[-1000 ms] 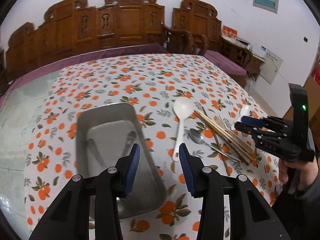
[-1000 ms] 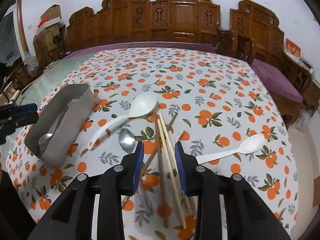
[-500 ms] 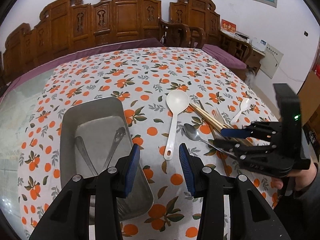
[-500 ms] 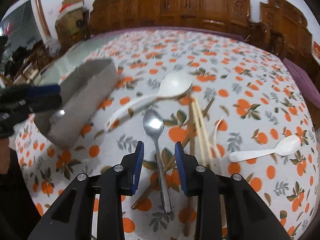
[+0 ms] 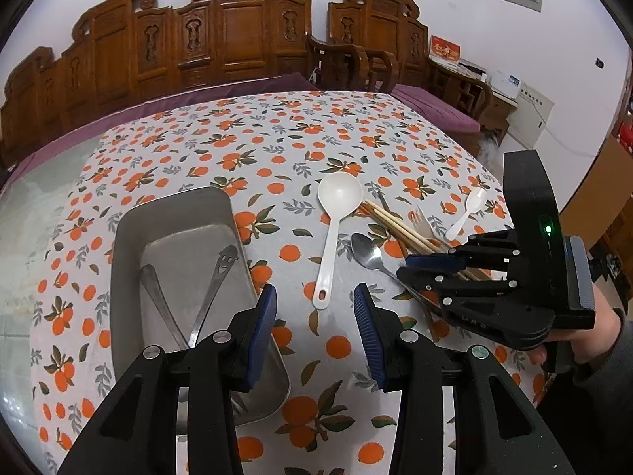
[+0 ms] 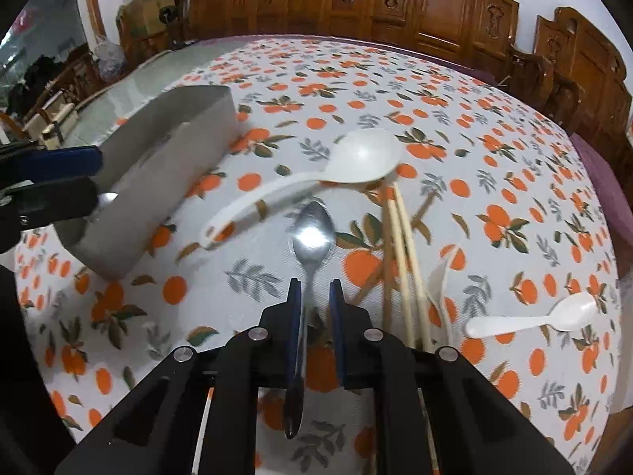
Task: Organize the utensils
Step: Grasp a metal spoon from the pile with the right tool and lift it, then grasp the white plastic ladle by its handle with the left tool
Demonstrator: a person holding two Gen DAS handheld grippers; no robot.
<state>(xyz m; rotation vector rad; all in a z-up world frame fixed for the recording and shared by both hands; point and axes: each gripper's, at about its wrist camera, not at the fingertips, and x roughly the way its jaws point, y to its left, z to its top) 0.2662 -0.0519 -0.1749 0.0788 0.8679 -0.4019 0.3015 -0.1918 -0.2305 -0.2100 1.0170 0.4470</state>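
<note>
left wrist: high, facing table | right wrist: low, close | shared: metal spoon [image 5: 366, 252]

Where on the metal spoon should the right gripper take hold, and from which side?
Grip the metal spoon by its thin handle, coming from above at the near end. It lies flat, bowl pointing away, and the right gripper already straddles the handle, one finger on each side.
</note>
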